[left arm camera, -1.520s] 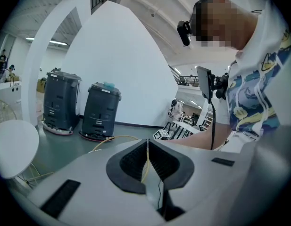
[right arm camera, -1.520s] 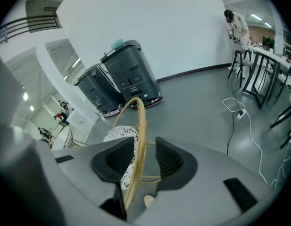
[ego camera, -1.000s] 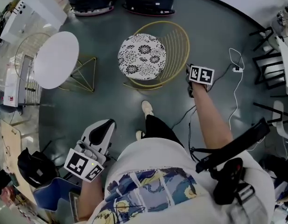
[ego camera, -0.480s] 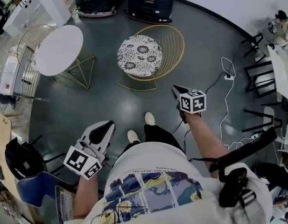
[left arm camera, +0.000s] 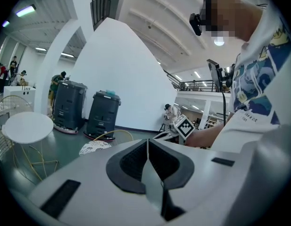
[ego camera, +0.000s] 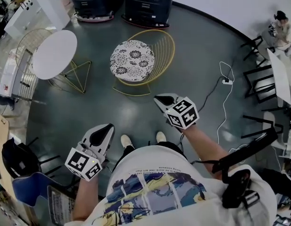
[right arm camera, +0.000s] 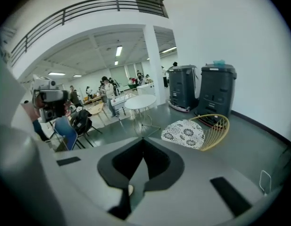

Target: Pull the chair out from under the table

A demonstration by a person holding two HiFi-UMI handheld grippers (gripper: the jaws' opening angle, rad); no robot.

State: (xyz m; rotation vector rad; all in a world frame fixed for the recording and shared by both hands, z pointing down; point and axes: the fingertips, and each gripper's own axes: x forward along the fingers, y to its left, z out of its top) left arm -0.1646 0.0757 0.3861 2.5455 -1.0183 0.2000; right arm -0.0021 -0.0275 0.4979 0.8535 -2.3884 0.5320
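Observation:
The chair (ego camera: 132, 60) has a gold wire shell and a floral round cushion. It stands on open floor, to the right of the white round table (ego camera: 54, 54) and apart from it. My right gripper (ego camera: 160, 98) hangs well short of the chair, near my body. Its jaws have just been closing and meet with nothing between them. The right gripper view shows the chair (right arm camera: 192, 132) and table (right arm camera: 140, 101) beyond the shut jaws. My left gripper (ego camera: 106, 128) is low at my left side, shut and empty. The chair cushion (left arm camera: 94, 147) lies ahead of it.
Two dark bins (ego camera: 121, 1) stand behind the chair by the white wall. A white cable (ego camera: 223, 86) runs across the floor at right, near black chairs (ego camera: 258, 76). A blue chair (ego camera: 27, 194) and a black bag (ego camera: 18, 159) are at lower left.
My right gripper has left the chair's wire rim, drawn back towards my body and rolled. The chair and table now sit farther off in the head view. The left gripper has shifted only slightly.

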